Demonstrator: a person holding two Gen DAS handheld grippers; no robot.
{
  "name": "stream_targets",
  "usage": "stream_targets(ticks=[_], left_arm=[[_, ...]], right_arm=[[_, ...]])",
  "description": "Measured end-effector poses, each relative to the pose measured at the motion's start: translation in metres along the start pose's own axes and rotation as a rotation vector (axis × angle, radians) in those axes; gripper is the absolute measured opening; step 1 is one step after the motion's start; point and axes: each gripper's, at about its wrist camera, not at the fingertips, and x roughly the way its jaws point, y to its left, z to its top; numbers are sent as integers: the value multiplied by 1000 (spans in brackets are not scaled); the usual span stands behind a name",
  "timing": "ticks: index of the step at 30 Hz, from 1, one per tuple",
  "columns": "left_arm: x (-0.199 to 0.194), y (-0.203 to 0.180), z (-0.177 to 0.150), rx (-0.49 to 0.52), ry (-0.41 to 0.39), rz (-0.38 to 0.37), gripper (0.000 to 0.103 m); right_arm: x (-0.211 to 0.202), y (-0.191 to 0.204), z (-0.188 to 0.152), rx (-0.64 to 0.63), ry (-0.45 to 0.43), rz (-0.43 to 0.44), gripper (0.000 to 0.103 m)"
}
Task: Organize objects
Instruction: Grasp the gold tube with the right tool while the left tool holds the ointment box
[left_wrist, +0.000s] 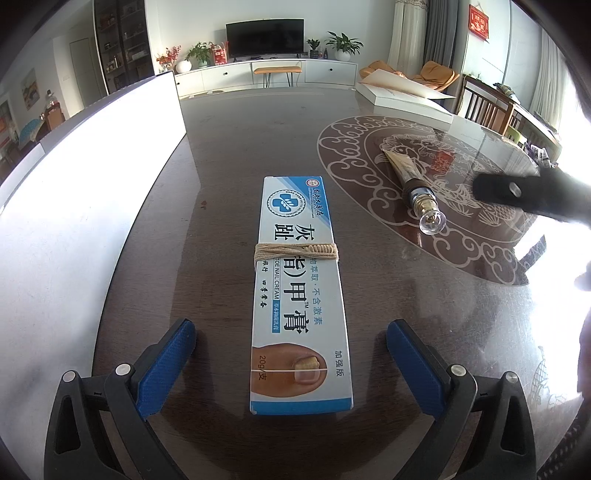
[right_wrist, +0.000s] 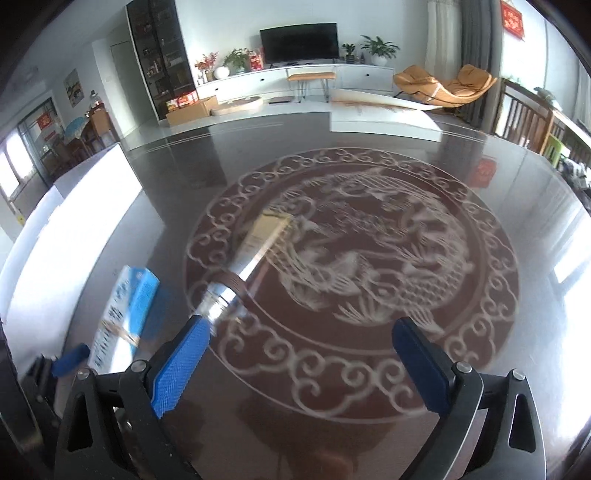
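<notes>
A blue and white toenail cream box (left_wrist: 295, 295), bound with tan string, lies flat on the dark table. My left gripper (left_wrist: 291, 350) is open, its blue pads either side of the box's near end without touching it. The box also shows in the right wrist view (right_wrist: 123, 314). A gold cream tube with a silver neck and clear cap (left_wrist: 410, 181) lies on the round carved pattern. My right gripper (right_wrist: 301, 358) is open and empty; the tube (right_wrist: 243, 266) lies just ahead of its left pad. The right gripper's black finger shows in the left wrist view (left_wrist: 517, 195).
A tall white board (left_wrist: 92, 192) stands along the table's left side, also in the right wrist view (right_wrist: 77, 221). A flat white box (left_wrist: 406, 99) lies at the table's far right. Wooden chairs (left_wrist: 487, 103) stand beyond the right edge.
</notes>
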Motion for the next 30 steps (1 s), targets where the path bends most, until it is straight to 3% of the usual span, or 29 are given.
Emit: stream_targets(ticks=[1,4,6,8,9,10,11,14,19,27,28,30], left_arm=[[0,0,0,0,0,0,103],[0,0,0,0,0,0,103],[0,0,0,0,0,0,103],[0,0,0,0,0,0,103],[0,0,0,0,0,0,103],[1,0,1,0,0,0,103],[1,0,1,0,0,0,103],[1,0,0,0,-1,0,103],[1,1,0,0,0,-1,103],[1,1,0,0,0,-1,103],[1,1,0,0,0,-1,103],[1,1,0,0,0,-1,103]], right_arm=[[10,8,11,-7,25,16,99],[43,30,33,-30,91,11,85],[58,38,36,-27,118,17,79],[69,42,34,-33,141,14,67],[69,46,33,-52,119,-9,62],[68,47,29,-74,109,-29,46],[67,48,24,-99,93,-53,36],[60,37,13,-111,67,-78,28],[34,10,-14,-89,34,-89,28],[-18,-10,-86,-124,-45,-126,28],[-20,-10,-91,-127,-56,-129,32],[-21,-13,-94,-119,-73,-155,55]])
